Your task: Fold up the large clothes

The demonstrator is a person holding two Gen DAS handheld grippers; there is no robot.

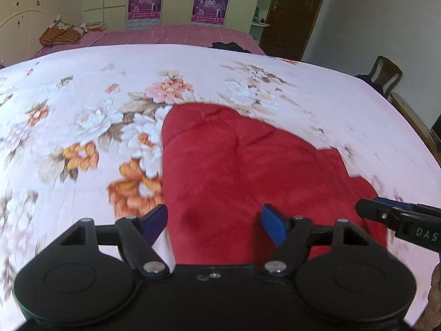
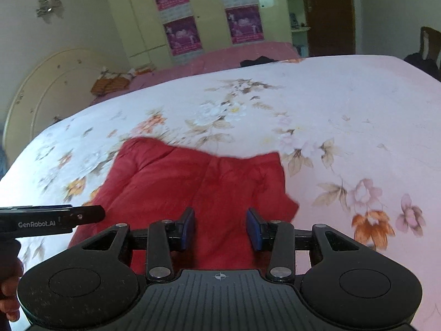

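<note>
A red fleecy garment (image 1: pixel 234 165) (image 2: pixel 193 182) lies partly folded on the floral bedspread (image 1: pixel 82 104) (image 2: pixel 352 104), with a thick rolled edge along its left side. My left gripper (image 1: pixel 214 215) hovers over the garment's near left part, its blue pads wide apart with nothing between them. My right gripper (image 2: pixel 220 218) hangs over the near right part, jaws partly apart, only cloth showing below the gap. Each gripper appears in the other's view: the right gripper (image 1: pixel 386 215) at the garment's right corner, the left gripper (image 2: pixel 82 215) at its left edge.
Beyond the bedspread a pink sheet (image 1: pixel 176 34) holds a folded orange cloth (image 1: pixel 59 35) and a dark garment (image 1: pixel 228 46). A cream headboard (image 2: pixel 46 88), a wardrobe with purple posters (image 1: pixel 144 2), a brown door (image 1: pixel 292 11) and a wooden chair (image 1: pixel 386 74) surround the bed.
</note>
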